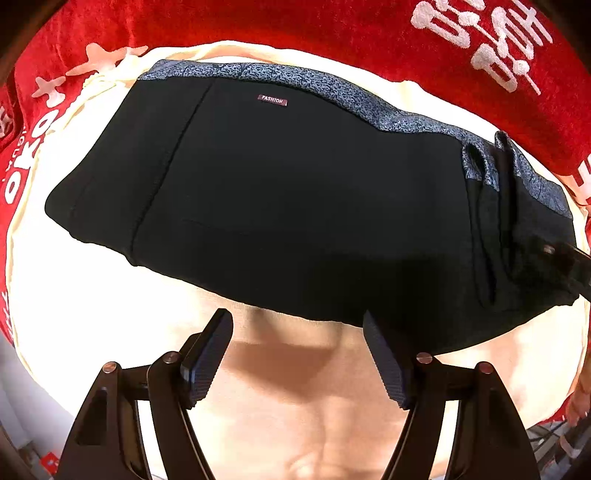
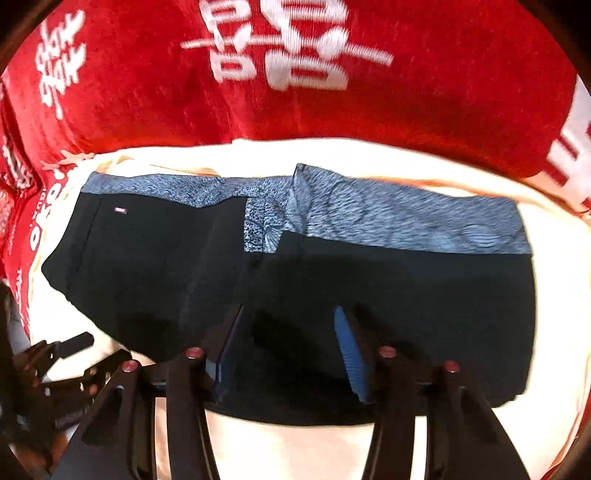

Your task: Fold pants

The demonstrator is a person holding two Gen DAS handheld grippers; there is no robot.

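The black pants [image 1: 277, 184] lie folded on a cream cloth [image 1: 92, 314], with a blue patterned waistband [image 1: 332, 88] along the far edge and a small FASHION label [image 1: 272, 100]. My left gripper [image 1: 295, 319] points down at their near edge, open, with only cream cloth between its fingers; its right fingertip [image 1: 373, 328] overlaps the black hem. In the right wrist view, the pants [image 2: 406, 295] and patterned band [image 2: 369, 214] fill the middle. My right gripper [image 2: 288, 317] hovers over the black fabric, jaws apart, with no fabric pinched between them.
A red plush blanket [image 1: 332, 33] with white characters surrounds the cream cloth on the far side and both ends [image 2: 443, 92]. My left gripper [image 2: 92, 354] shows at the lower left of the right wrist view. A person's hand [image 1: 580, 398] appears at the right edge.
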